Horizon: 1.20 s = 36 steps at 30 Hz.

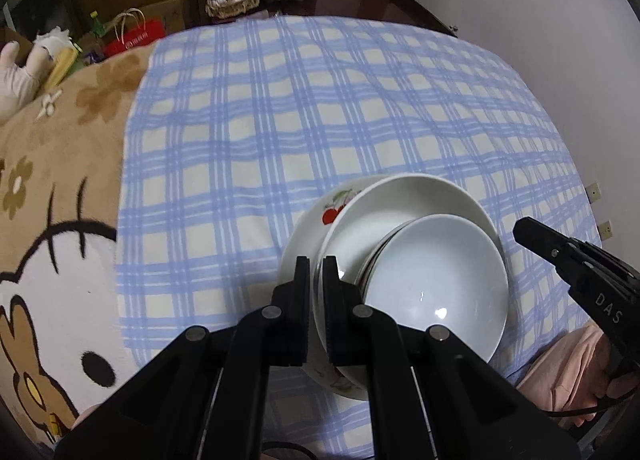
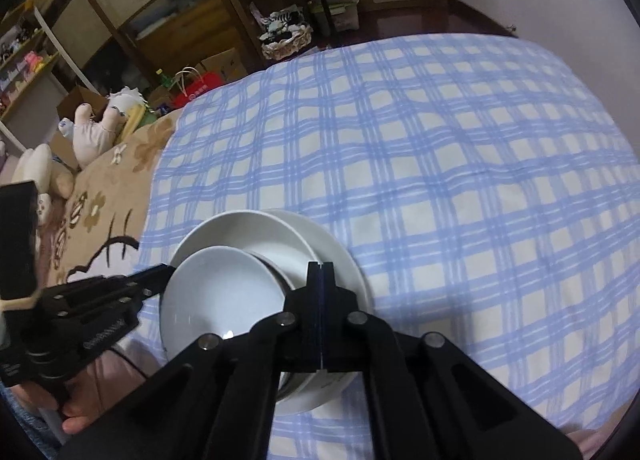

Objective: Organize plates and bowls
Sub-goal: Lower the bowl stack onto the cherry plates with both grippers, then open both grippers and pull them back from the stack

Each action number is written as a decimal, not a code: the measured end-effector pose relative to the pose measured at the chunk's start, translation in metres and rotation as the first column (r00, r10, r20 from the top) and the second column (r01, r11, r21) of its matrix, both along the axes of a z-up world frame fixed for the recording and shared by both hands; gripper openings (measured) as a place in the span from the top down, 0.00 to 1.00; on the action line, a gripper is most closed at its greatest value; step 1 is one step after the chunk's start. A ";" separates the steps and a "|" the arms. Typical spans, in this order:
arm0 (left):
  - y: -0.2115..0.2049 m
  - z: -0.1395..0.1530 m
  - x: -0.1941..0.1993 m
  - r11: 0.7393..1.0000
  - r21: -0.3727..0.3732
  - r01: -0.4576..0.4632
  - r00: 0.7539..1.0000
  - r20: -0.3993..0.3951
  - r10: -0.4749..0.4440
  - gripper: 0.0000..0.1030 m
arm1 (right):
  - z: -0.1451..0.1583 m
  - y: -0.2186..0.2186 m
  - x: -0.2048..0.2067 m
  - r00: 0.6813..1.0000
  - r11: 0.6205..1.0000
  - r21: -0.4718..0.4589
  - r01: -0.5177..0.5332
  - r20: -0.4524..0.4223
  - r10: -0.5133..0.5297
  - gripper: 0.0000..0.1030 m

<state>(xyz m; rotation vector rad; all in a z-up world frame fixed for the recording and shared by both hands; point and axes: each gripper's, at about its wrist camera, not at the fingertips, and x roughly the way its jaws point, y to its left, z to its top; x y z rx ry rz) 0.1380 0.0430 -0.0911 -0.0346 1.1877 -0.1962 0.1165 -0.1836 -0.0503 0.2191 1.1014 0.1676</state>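
**Both grippers pinched on a stack of dishes over the checked cloth**

A stack of white crockery sits on a blue-and-cream checked cloth [image 1: 248, 108] spread over a bed. At the bottom lies a wide white ceramic plate with a red cherry print [image 1: 316, 216]. On it rests a deep plain white ceramic plate [image 1: 400, 196], and on top, shifted toward the camera, sits a pale grey-white round bowl [image 1: 432, 280]. Dark rims of what may be other dishes show between the bowl and the deep plate; I cannot tell how many.

The black left gripper [image 1: 316, 272] points steeply down at the stack's near left edge. Its pads are nearly together, with the rim of the deep white plate in the narrow gap, so it is clamped on that rim.

The black right gripper [image 2: 321, 280] comes in from the opposite side. Its pads meet with only a thin line between them; the edge of the deep white plate seems to run into that line, though the fingers hide the contact.

Beside the cloth lies a tan cartoon-print blanket [image 1: 60, 164].
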 end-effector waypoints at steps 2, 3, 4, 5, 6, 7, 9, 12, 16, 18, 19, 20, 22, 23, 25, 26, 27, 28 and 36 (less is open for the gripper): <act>0.001 0.006 -0.004 1.000 0.008 0.003 1.000 0.020 -0.003 0.93 | 0.003 -0.003 -0.004 1.000 1.000 0.023 0.010 0.012 -0.011 0.99; 0.000 0.012 -0.009 1.000 0.015 0.009 0.999 0.041 -0.010 0.93 | 0.005 -0.006 -0.007 0.999 0.999 0.037 0.023 0.024 -0.024 0.99; 0.000 0.018 -0.012 1.000 0.017 0.014 0.998 0.060 -0.015 0.92 | 0.008 -0.009 -0.011 0.999 0.999 0.040 0.032 0.036 -0.033 0.99; -0.001 0.022 -0.015 1.000 0.021 0.017 0.997 0.074 -0.018 0.92 | 0.010 -0.010 -0.013 0.998 0.999 0.036 0.035 0.045 -0.037 0.99; -0.001 0.031 -0.020 0.999 0.030 0.020 0.995 0.099 -0.023 0.91 | 0.014 -0.012 -0.016 0.997 0.999 0.026 0.039 0.058 -0.040 0.99; -0.002 0.038 -0.024 0.999 0.035 0.022 0.992 0.123 -0.026 0.89 | 0.017 -0.013 -0.019 0.997 0.999 0.021 0.038 0.068 -0.039 0.99; -0.002 0.057 -0.036 0.999 0.046 0.023 0.982 0.187 -0.031 0.87 | 0.026 -0.016 -0.029 0.995 0.999 0.014 0.030 0.094 -0.032 0.99; 0.001 0.082 -0.052 0.999 0.036 0.027 0.968 0.248 -0.035 0.84 | 0.042 -0.019 -0.046 0.989 0.999 -0.027 0.025 0.148 -0.021 0.98; 0.006 0.110 -0.077 0.999 0.046 0.025 0.947 0.318 -0.038 0.78 | 0.068 -0.024 -0.066 0.976 0.999 -0.045 0.019 0.217 -0.009 0.96; 0.011 0.124 -0.093 0.998 0.060 0.011 0.930 0.366 -0.033 0.77 | 0.080 -0.027 -0.075 0.969 0.999 -0.045 0.024 0.247 -0.012 0.94; 0.012 0.129 -0.100 0.998 0.061 0.007 0.922 0.385 -0.030 0.76 | 0.086 -0.028 -0.080 0.964 0.999 -0.047 0.027 0.266 -0.014 0.91; 0.014 0.135 -0.109 0.998 0.064 -0.002 0.913 0.408 -0.025 0.72 | 0.092 -0.029 -0.085 0.958 0.998 -0.052 0.031 0.285 -0.015 0.88; 0.017 0.143 -0.123 0.997 0.071 -0.013 0.897 0.442 -0.020 0.67 | 0.103 -0.031 -0.097 0.945 0.997 -0.063 0.039 0.327 -0.016 0.71; 0.018 0.145 -0.130 0.997 0.077 -0.017 0.889 0.457 -0.020 0.64 | 0.108 -0.032 -0.102 0.939 0.997 -0.068 0.044 0.344 -0.018 0.66; 0.019 0.150 -0.145 0.996 0.085 -0.017 0.873 0.486 -0.027 0.60 | 0.115 -0.036 -0.112 0.930 0.996 -0.070 0.056 0.366 -0.027 0.60; 0.019 0.151 -0.151 0.996 0.085 -0.015 0.866 0.499 -0.030 0.57 | 0.119 -0.038 -0.117 0.927 0.996 -0.066 0.061 0.375 -0.032 0.60; 0.019 0.152 -0.157 0.996 0.085 -0.014 0.858 0.512 -0.032 0.54 | 0.122 -0.040 -0.123 0.923 0.996 -0.063 0.064 0.384 -0.035 0.58; 0.019 0.153 -0.163 0.996 0.084 -0.012 0.851 0.524 -0.034 0.48 | 0.125 -0.041 -0.129 0.919 0.996 -0.058 0.066 0.392 -0.038 0.53; 0.009 0.151 -0.194 0.995 0.098 -0.024 0.790 0.612 -0.041 0.13 | 0.141 -0.039 -0.170 0.866 0.993 -0.086 0.076 0.499 -0.023 0.06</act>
